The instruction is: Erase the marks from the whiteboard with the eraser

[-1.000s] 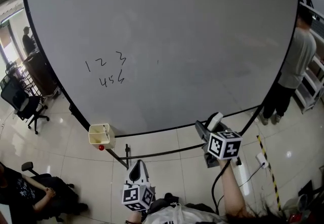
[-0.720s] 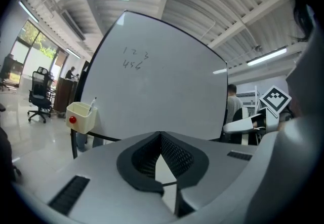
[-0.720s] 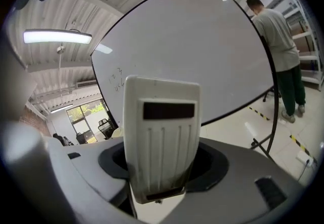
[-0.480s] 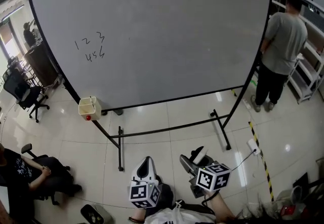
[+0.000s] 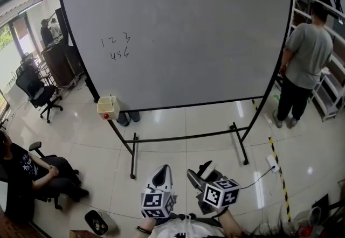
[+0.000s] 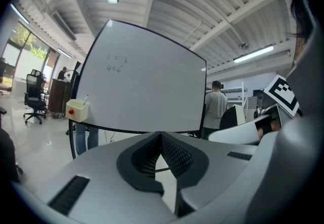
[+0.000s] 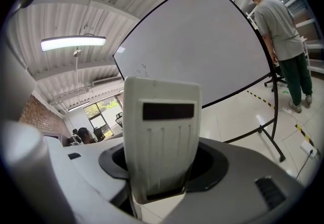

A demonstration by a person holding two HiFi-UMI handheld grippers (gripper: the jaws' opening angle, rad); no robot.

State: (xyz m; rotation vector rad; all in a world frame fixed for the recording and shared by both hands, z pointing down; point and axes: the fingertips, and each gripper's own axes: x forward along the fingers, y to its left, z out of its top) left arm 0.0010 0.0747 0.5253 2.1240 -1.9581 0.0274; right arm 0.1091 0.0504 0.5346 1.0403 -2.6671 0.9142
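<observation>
Right gripper (image 5: pixel 200 173), lower centre, jaws clamped on eraser (image 7: pixel 161 137); left gripper (image 5: pixel 161 174) jaws pressed together, empty. Marks (image 5: pixel 115 47) upper left on whiteboard (image 5: pixel 205 32).

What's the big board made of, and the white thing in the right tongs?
The whiteboard looks like a smooth, coated panel with a faint sheen, edged in thin black trim, likely metal. The eraser looks like hard off-white plastic: moulded ribs and a matt surface.
</observation>
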